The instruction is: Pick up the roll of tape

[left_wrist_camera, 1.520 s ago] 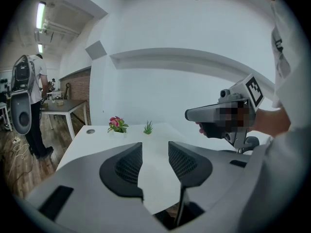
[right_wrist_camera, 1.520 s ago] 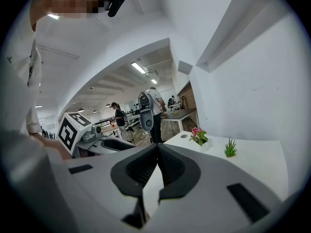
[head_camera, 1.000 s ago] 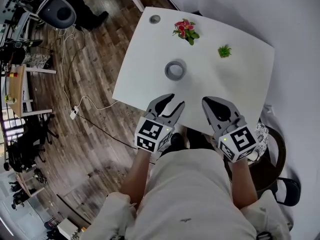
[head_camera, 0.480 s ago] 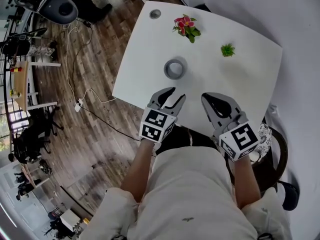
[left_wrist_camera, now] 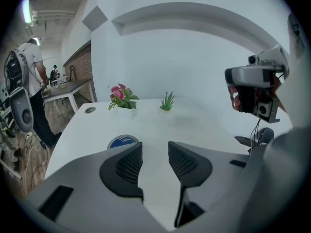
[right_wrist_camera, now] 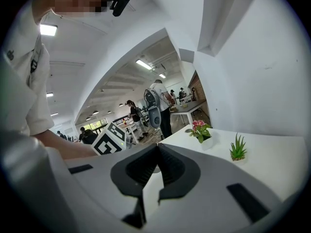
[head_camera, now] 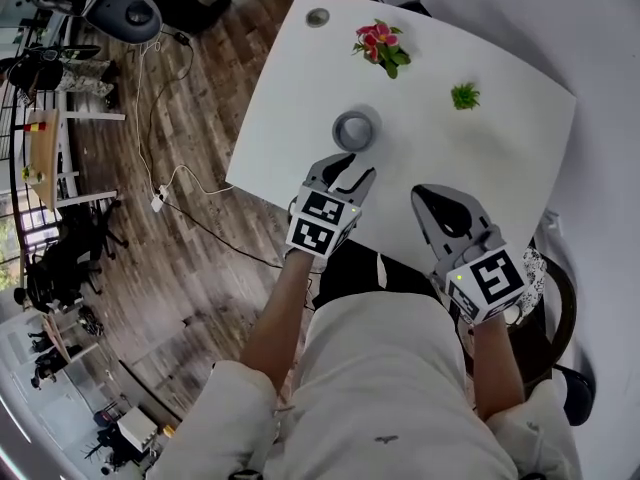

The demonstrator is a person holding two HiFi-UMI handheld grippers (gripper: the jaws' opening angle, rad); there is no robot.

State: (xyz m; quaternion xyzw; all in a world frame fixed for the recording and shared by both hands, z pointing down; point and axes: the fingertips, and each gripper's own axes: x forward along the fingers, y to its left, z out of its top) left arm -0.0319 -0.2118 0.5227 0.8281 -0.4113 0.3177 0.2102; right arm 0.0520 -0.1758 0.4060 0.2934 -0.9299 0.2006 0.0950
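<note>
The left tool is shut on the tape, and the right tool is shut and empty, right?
No. The left gripper view shows the left tool open, the tape lying on the table ahead of it. The right tool is shut and empty.

Roll of tape (left_wrist_camera: 122,141) — near half hidden behind left tool's (left_wrist_camera: 154,150) jaw; label print too small to read. Round item (head_camera: 318,16), worktop (head_camera: 480,158) 11 o'clock corner — unidentifiable.

Grey plastic left gripper (head_camera: 357,165) and right gripper (head_camera: 422,196), black ribbed pads (left_wrist_camera: 129,165), 1 white cube (head_camera: 322,222) with black square markers each. Person wears a pale short-sleeved shirt (head_camera: 380,388).
</note>
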